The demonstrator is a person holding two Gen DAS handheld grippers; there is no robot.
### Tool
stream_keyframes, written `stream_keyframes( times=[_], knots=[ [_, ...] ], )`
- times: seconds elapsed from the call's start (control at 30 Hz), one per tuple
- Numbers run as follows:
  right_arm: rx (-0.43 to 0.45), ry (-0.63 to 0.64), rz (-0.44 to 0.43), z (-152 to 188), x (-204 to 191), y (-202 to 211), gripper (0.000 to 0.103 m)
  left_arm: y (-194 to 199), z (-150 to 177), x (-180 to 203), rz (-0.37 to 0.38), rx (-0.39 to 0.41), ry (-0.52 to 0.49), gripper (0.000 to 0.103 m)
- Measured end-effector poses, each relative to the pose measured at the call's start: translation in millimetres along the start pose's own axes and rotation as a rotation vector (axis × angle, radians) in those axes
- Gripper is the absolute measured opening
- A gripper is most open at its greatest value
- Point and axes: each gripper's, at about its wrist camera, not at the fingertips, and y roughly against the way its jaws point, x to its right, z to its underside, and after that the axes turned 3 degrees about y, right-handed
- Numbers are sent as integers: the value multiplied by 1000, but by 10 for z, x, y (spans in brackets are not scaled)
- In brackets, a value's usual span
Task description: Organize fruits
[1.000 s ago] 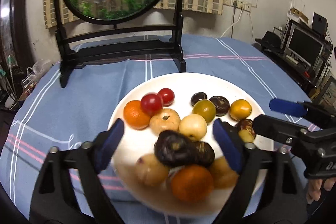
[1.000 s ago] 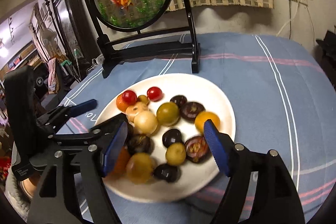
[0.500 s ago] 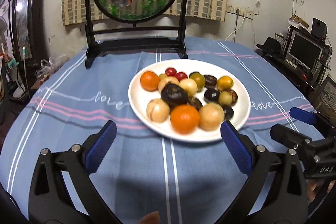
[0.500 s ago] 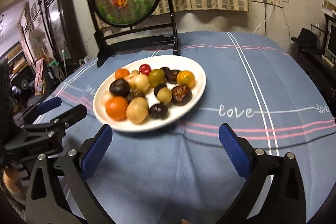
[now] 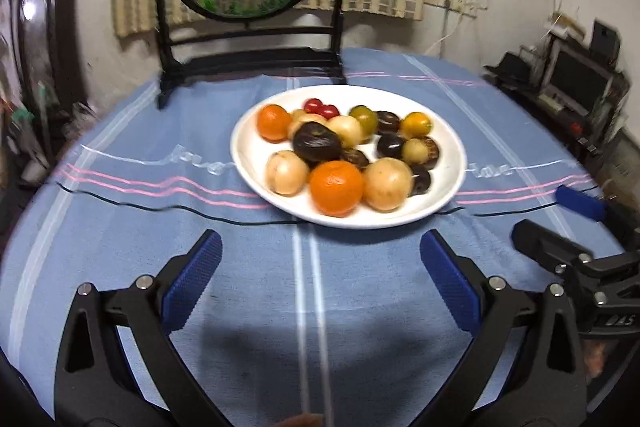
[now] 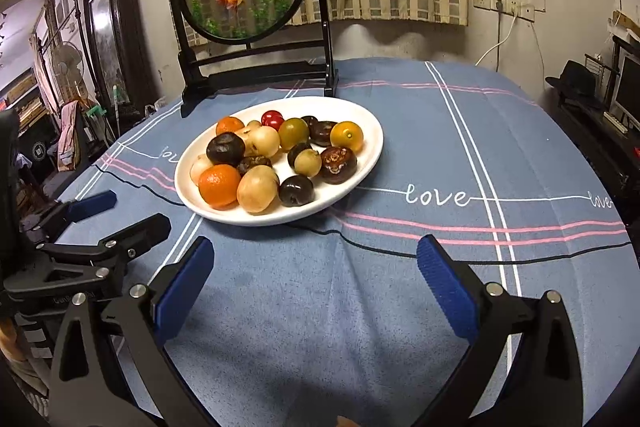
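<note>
With both grippers drawn back from the plate (image 5: 248,163), the left gripper (image 5: 320,283) and right gripper (image 6: 316,279) stand spread wide and empty (jaws just opened); fruits (image 5: 336,187) sit heaped at twelve o'clock, organizing seemingly complete.

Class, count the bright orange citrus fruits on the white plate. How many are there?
2. One orange fruit sits at the plate's near edge; the other at its far left. Smaller ones may hide behind the pile.
</note>
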Motion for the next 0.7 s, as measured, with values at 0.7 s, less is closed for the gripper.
stream_keyframes(
  times=[0.7],
  knots=[
    [-34, 5, -6, -1, -22, -53, 102, 54, 10, 31, 18, 22, -18, 101]
  ],
)
